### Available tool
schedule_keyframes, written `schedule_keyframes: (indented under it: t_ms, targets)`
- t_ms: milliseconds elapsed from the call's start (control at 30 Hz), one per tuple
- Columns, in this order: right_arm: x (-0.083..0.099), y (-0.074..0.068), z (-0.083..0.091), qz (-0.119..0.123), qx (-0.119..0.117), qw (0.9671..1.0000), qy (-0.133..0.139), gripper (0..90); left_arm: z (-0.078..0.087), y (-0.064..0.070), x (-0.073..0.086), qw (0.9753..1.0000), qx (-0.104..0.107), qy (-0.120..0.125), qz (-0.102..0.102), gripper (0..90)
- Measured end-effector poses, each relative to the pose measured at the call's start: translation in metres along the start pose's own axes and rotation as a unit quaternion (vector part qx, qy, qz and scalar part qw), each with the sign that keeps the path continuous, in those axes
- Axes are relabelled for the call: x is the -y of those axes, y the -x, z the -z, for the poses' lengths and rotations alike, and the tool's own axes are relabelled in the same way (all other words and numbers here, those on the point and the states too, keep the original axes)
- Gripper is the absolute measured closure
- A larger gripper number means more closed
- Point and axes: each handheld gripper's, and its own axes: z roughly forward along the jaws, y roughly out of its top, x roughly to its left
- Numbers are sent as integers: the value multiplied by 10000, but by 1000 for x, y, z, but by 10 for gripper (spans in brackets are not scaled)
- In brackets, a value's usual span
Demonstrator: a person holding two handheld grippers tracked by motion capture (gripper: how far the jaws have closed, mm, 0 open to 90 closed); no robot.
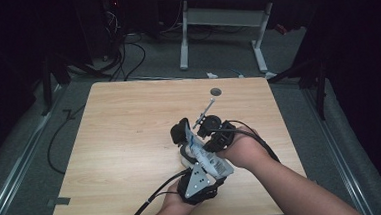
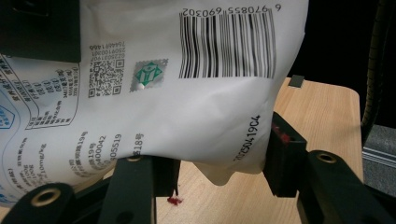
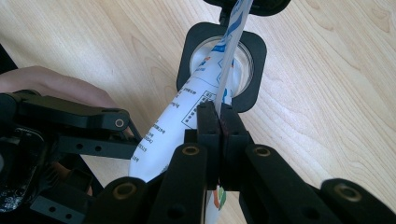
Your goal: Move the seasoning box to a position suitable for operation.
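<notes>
A white pouch (image 1: 205, 155) with blue print and a barcode (image 2: 196, 98) is held between both grippers over the near middle of the wooden table (image 1: 130, 141). My left gripper (image 1: 196, 163) (image 2: 219, 175) is shut on the pouch's body, one jaw on each side. My right gripper (image 1: 203, 137) (image 3: 219, 119) is shut on the pouch's thin flat edge (image 3: 224, 79). The pouch's far end sits in the round opening of a black square holder (image 3: 254, 51) (image 1: 180, 131) that stands on the table.
A dark round spot (image 1: 215, 91) marks the table's far side, and a thin white stick (image 1: 206, 110) pokes up beyond the right gripper. A red speck (image 2: 173, 200) lies on the wood. Cables and a desk frame (image 1: 221, 35) are on the floor behind.
</notes>
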Motion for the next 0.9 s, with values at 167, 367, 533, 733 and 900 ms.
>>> schedule_keyframes:
  t_ms: [167,367,533,733,900]
  targets:
    - [-1,0,1,-34,11,10000,6,893,0,-1,-1,10000,-16,23,8,543]
    - [-2,0,2,-23,-5,10000,34,893,1,-1,-2,10000,-12,39,20,543]
    - [-2,0,2,-8,6,10000,26,893,2,-1,-2,10000,-12,37,19,543]
    - [-2,-1,2,-18,-6,10000,22,893,2,-1,-1,10000,-13,27,4,543]
    - [-2,0,1,-7,-23,10000,29,893,1,-1,-1,10000,-18,23,-3,543]
